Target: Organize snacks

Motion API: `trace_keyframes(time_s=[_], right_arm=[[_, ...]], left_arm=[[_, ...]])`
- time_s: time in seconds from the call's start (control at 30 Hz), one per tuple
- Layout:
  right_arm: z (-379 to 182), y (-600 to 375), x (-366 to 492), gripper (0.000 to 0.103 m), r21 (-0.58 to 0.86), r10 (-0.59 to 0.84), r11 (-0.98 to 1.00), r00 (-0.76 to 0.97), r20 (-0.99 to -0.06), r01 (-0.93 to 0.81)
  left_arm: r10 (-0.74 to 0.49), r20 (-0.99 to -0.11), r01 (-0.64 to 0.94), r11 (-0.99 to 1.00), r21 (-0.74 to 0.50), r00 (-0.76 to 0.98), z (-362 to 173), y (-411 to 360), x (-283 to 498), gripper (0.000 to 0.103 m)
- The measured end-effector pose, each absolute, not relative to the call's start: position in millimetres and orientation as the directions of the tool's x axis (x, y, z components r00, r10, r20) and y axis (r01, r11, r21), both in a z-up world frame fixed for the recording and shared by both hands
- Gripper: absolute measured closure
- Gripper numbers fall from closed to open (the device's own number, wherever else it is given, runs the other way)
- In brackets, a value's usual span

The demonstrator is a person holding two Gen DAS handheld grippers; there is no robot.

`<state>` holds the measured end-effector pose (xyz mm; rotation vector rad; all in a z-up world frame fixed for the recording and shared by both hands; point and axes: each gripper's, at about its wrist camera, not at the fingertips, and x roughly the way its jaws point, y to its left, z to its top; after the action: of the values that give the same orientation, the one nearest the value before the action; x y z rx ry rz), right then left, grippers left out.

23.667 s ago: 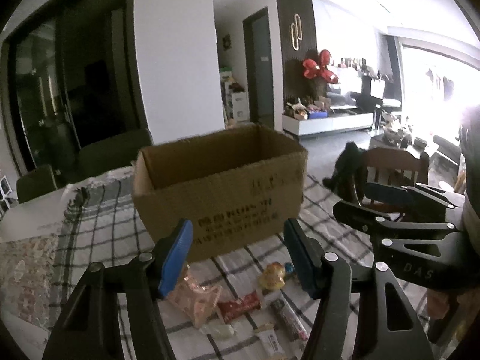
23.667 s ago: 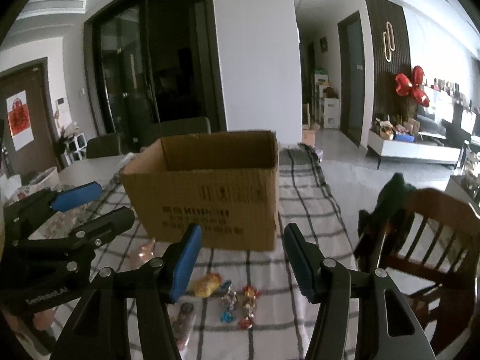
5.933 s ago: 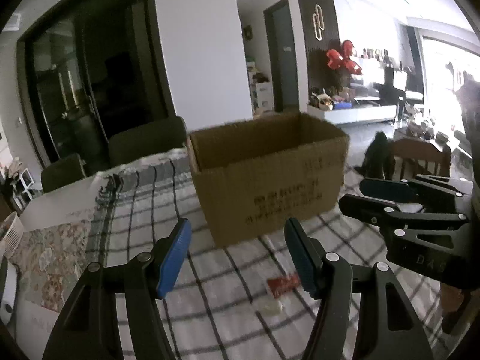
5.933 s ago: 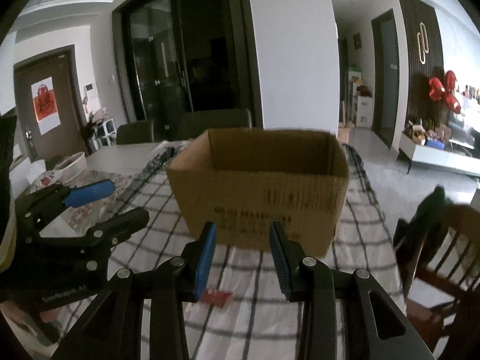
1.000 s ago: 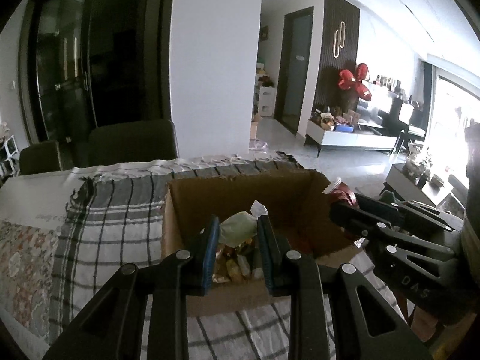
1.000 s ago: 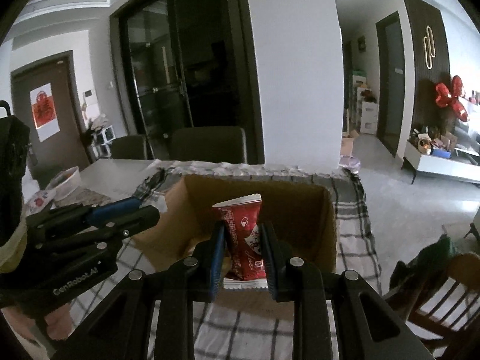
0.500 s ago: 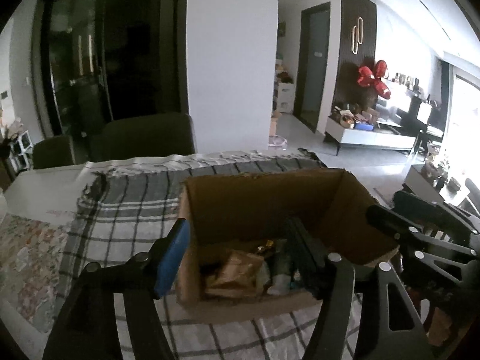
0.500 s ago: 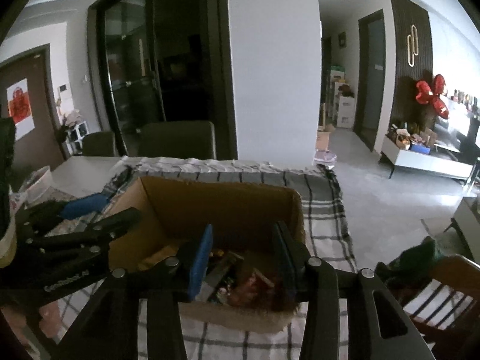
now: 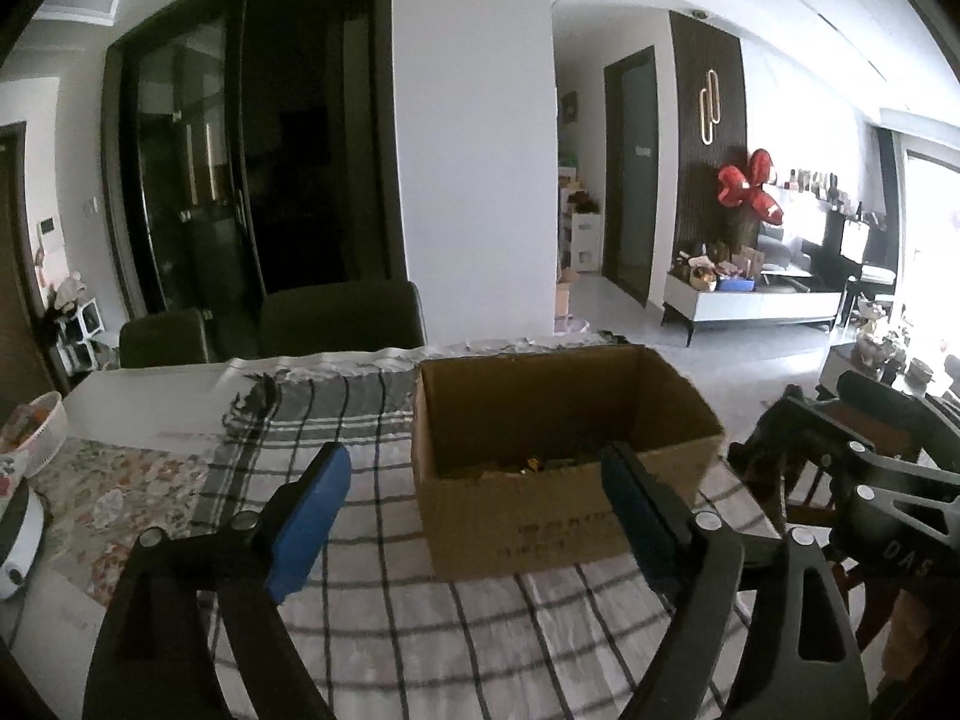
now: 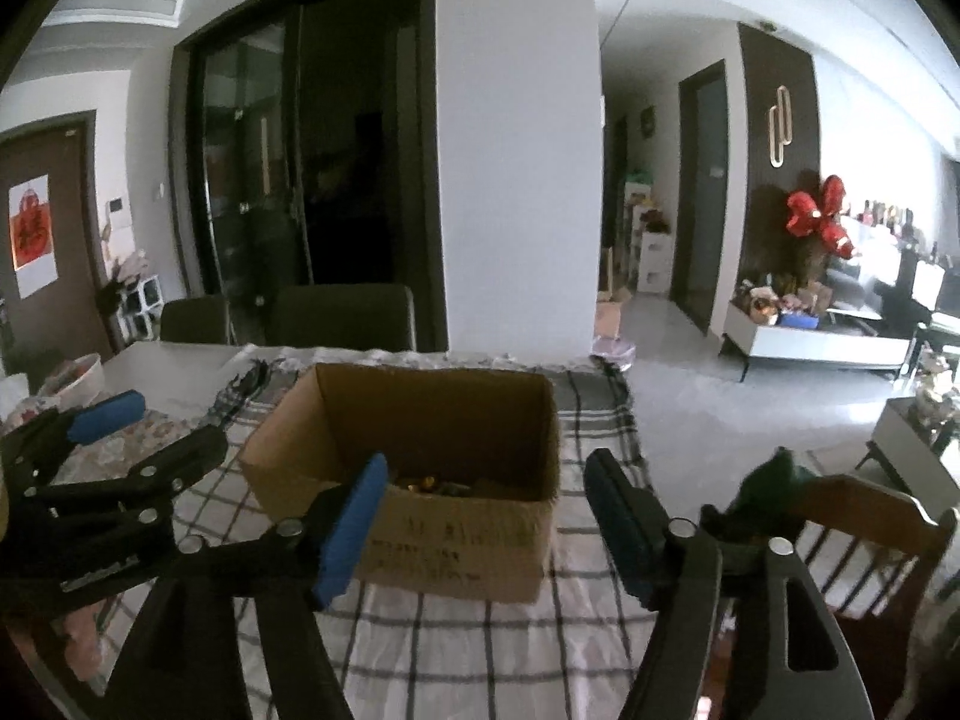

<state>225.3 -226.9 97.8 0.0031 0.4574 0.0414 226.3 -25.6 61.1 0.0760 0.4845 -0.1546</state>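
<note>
An open brown cardboard box (image 9: 558, 516) stands on the checked tablecloth (image 9: 360, 420); it also shows in the right wrist view (image 10: 456, 546). Snack packets (image 9: 528, 467) lie at its bottom, mostly hidden by the front wall; a few show in the right wrist view (image 10: 432, 485). My left gripper (image 9: 474, 516) is open and empty, in front of the box and above the cloth. My right gripper (image 10: 486, 525) is open and empty, just in front of the box. Each gripper shows from the side in the other's view.
Dark chairs (image 9: 342, 315) stand behind the table. A flowered mat (image 9: 120, 492) and a white bowl (image 9: 30, 432) lie at the left. A wooden chair (image 10: 852, 540) with dark cloth stands at the right. The checked cloth (image 10: 480, 648) in front of the box shows no packets.
Both grippers let their packets fall into the box, opened wide, and pulled back and down from above the box to in front of it.
</note>
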Motion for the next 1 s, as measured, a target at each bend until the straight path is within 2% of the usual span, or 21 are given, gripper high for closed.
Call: trace_keyframes(time_s=[0.17,0.37,0.47,1.0], right_arm=[[108.6,-226.6,186.1,0.024,0.004,0.015,1.000,0.909,-0.417,-0.015],[115.1,-223.5,139.2,0.021,0.008,0.007,1.000,0.918,-0.398,-0.005],[114.9,-221.6,117.6,0.019,0.023,0.021,1.000,0.919,-0.393,-0.012],[106.4,-205.3,48.4,0.018,-0.010,0.023,1.000,0.918,-0.396,-0.029]], left_arm=[[-0.115,-0.421,0.149,0.988,0.049,0.899,72.9,-21.5,183.0,0.007],[-0.122,-0.402,0.151,0.988,0.042,0.908,81.2,-15.4,138.5,0.001],[-0.114,-0.402,0.141,0.989,0.037,0.909,81.5,-12.2,116.4,0.000],[-0.079,-0.415,0.106,0.993,0.043,0.906,75.3,2.1,49.9,0.000]])
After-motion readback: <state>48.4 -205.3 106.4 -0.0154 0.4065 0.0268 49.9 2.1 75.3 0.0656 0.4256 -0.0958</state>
